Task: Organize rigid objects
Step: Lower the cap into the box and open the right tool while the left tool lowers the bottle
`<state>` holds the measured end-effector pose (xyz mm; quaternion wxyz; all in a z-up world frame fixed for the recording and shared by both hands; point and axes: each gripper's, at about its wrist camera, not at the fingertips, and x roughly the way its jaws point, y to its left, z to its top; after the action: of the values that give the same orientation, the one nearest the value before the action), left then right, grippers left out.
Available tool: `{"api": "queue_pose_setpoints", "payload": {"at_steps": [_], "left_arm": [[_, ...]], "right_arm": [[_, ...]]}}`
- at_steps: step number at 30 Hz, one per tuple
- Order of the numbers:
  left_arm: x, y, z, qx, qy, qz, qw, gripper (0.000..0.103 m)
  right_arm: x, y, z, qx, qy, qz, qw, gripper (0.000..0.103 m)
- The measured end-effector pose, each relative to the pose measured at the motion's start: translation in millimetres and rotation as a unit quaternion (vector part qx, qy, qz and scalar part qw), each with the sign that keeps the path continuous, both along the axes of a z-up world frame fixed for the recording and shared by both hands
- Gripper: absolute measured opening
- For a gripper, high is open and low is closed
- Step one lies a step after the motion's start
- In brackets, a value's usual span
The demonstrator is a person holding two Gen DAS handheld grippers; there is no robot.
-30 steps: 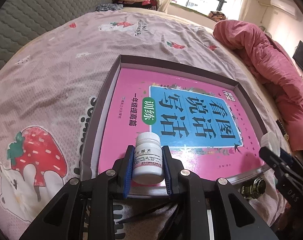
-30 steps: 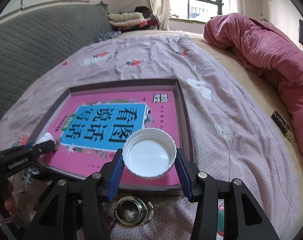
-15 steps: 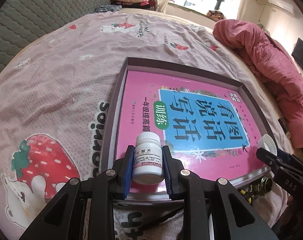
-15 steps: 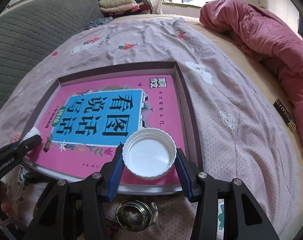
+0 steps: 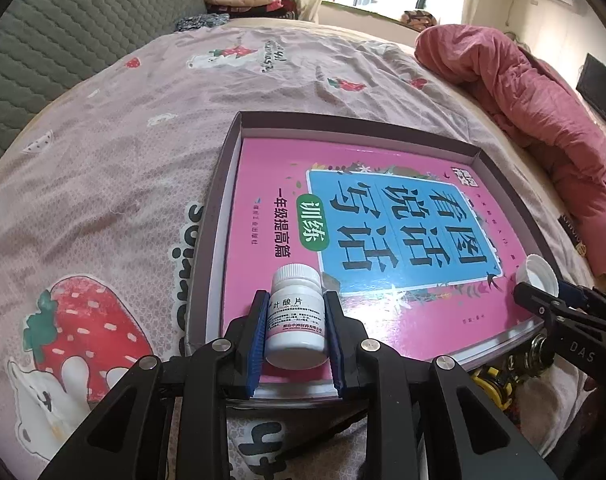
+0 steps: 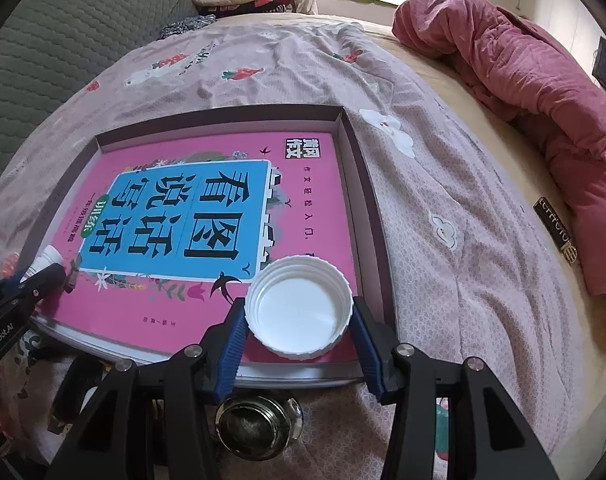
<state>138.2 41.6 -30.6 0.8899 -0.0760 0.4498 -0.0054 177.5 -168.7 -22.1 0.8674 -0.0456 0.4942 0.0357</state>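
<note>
Left jaws clamped on white pill bottle [image 5: 296, 322], right jaws gripping upturned white cap [image 6: 299, 312], above pink book [image 5: 383, 240] in tray [image 5: 219, 200].

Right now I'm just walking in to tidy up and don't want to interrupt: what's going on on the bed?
A person is working with two handheld grippers over a shallow box holding a pink book. The left gripper is shut on a small white pill bottle; the right gripper is shut on a wide white cap, open side up. Both hang over the book's near edge.
</note>
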Motion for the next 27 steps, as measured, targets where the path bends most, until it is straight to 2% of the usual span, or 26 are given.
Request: {"api": "queue_pose_setpoints", "payload": {"at_steps": [10,14,16,21,27], "left_arm": [[0,0,0,0.001,0.0,0.0,1.0,0.027],[0,0,0,0.0,-0.001,0.0,1.0,0.027],[0,0,1,-0.001,-0.001,0.001,1.0,0.027],[0,2,2,-0.001,0.001,0.005,1.0,0.027],[-3,5,4,-0.006,-0.001,0.006,1.0,0.027]], "right_arm": [[0,3,1,-0.014,-0.001,-0.002,1.0,0.051],[-7,-2,7,0.003,-0.013,-0.007,1.0,0.051],[-13,-6,13,0.01,-0.026,-0.011,1.0,0.058],[-31,-19,25,0.044,-0.049,-0.014,0.998,0.059],[-38,-20,32,0.041,-0.065,-0.009,0.997,0.059]]}}
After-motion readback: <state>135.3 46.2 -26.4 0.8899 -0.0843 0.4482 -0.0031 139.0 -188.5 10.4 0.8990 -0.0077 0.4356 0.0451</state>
